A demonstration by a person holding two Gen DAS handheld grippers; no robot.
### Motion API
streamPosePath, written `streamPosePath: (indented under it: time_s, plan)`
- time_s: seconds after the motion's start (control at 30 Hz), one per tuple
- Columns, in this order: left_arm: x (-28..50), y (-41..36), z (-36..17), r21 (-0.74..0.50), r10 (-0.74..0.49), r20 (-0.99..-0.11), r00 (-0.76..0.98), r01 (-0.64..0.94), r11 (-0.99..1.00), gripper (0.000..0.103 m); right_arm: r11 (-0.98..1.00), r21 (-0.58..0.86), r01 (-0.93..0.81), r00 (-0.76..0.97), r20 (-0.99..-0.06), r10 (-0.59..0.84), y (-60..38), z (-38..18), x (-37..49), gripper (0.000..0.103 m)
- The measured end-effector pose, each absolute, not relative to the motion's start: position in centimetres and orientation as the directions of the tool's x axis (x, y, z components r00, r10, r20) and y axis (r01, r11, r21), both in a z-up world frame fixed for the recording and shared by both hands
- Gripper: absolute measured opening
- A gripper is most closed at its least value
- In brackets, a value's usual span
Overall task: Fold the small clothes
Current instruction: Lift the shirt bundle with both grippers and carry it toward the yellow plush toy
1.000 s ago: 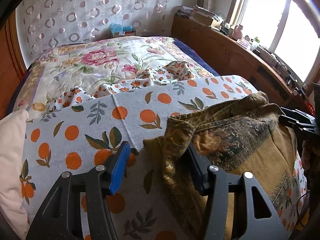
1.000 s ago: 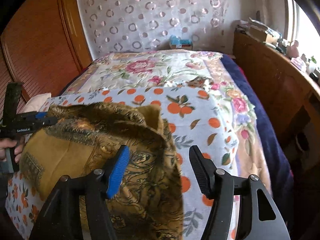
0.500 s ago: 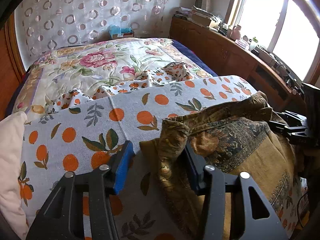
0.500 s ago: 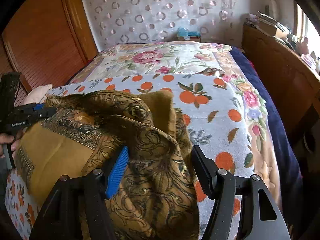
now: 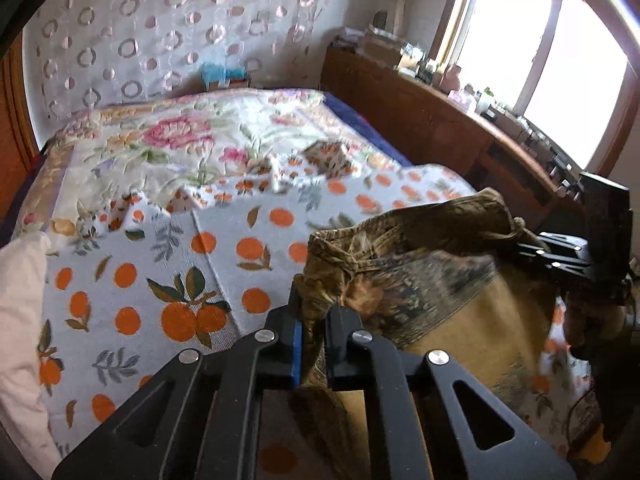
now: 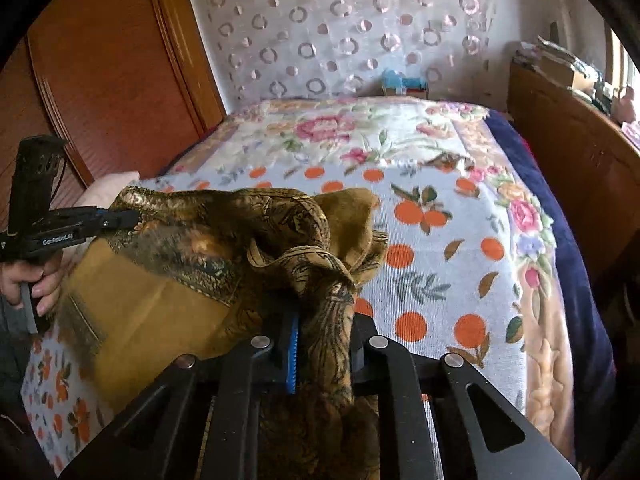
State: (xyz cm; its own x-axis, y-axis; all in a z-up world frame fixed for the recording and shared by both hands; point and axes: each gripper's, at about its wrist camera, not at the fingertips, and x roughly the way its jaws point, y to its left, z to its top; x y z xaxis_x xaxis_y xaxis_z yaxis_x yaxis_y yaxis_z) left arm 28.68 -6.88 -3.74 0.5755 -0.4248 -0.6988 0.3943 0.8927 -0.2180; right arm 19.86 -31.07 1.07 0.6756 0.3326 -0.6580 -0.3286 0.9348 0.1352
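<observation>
A brown-and-gold patterned garment (image 5: pixel 432 280) is bunched on the orange-print blanket (image 5: pixel 168 280), at 3 o'clock in the left wrist view. One corner is pinched as the left gripper (image 5: pixel 310 320) closes — another as the right gripper (image 6: pixel 320 320) closes. Its lower edge is hidden behind both grippers' frames; its pattern is blurred.

We're in somebody's bedroom: a bed (image 5: pixel 224 152) under a floral quilt (image 6: pixel 360 136), an orange-print blanket (image 5: pixel 160 280) on the near end, circle-patterned curtain (image 5: pixel 160 28) at the far wall, cluttered wooden sideboard (image 5: pixel 420 120) by the right window (image 5: pixel 560 60).
</observation>
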Motion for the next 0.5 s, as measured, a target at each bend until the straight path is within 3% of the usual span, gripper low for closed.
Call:
streamPosePath:
  time_s: [0.23, 0.5]
  plan:
    - [23.6, -3.3, 1.3, -0.275, -0.473, -0.561, 0.680, 0.385, 0.881, 0.008, 0.918, 0.072, -0.390, 0.742, -0.566, 0.360, -29.1, 5.2, 17.7, 0.013]
    - [19.0, 4.7, 3.9, -0.295, -0.371, -0.460, 0.807, 0.255, 0.921, 0.008, 0.830, -0.047, -0.556, 0.736, -0.492, 0.465, -22.0, 10.5, 18.6, 0.012]
